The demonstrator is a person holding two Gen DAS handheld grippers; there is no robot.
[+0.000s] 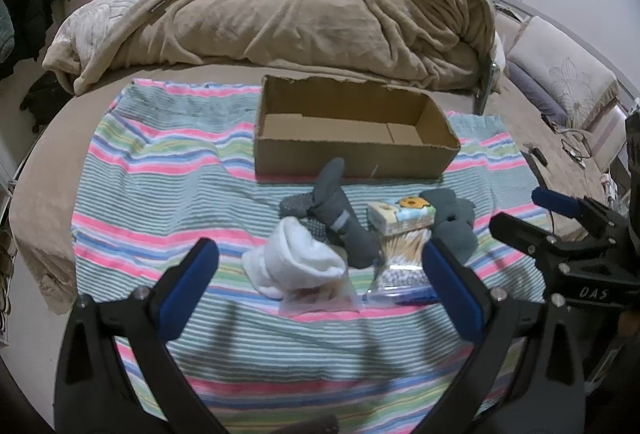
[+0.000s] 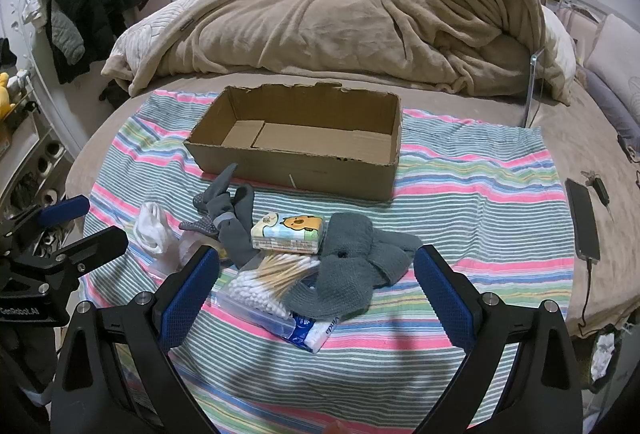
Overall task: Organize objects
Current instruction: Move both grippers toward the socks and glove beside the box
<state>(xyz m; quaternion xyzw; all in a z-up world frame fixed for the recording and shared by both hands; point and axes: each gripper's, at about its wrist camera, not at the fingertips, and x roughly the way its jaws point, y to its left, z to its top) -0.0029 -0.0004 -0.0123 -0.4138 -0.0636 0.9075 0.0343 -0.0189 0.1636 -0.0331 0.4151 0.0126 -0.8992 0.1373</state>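
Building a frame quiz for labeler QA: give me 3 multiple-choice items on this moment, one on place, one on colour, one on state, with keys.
1. Where does the pile of small items lie relative to the cardboard box?
A. inside it
B. on the striped cloth in front of it
C. on the blanket behind it

2. What colour is the sock nearest the left tool?
A. white
B. red
C. black

3. What is the state of the right tool?
A. shut on the cotton swabs
B. shut on nothing
C. open, holding nothing

Key: 1 B, the box interior shows only bare cardboard and the pile sits on the cloth nearer the cameras. 2 A, the sock between its fingers in the left wrist view is white. 3 C, its fingers stand wide apart with the cotton swabs lying loose on the cloth.
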